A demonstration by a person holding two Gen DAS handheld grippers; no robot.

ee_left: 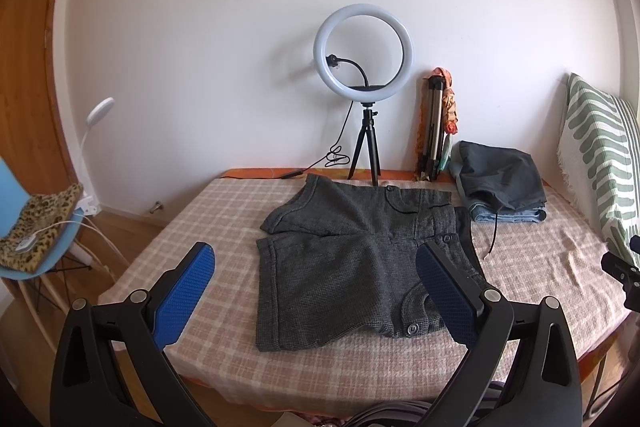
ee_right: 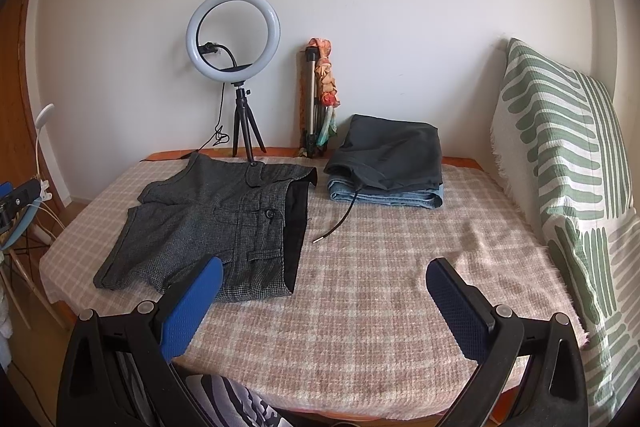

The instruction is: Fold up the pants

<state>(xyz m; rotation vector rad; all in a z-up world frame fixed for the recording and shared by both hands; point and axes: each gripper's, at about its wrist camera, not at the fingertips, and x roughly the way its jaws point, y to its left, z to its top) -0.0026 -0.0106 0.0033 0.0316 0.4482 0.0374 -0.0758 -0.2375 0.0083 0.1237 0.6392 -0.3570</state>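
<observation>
The grey shorts [ee_left: 352,259] are lying flat on the checked blanket [ee_left: 208,219] that is covering the bed, spread out with both legs pointing toward the bed's left edge and the waistband, showing its dark lining, facing the right. They are sitting toward the left half of the bed, reaching from near the far edge almost to the near edge.

The left gripper [ee_left: 316,291] is hovering above the near edge with its jaws spread wide and holding nothing. In the left wrist view the shorts are lying between and beyond the two blue pads, the right pad overlapping the waistband end and the left pad standing over bare blanket past the leg hems.

The right gripper [ee_right: 322,303] is hanging over the near edge further right, its jaws likewise spread wide and empty. The shorts [ee_right: 208,223] are lying off to its left, the left pad overlapping the near waistband corner, while bare blanket [ee_right: 360,287] is filling the gap between the pads.

A stack of folded clothes [ee_right: 388,163] is resting near the far edge, just beside the waistband, with a ring light [ee_right: 233,31] standing behind the shorts.
</observation>
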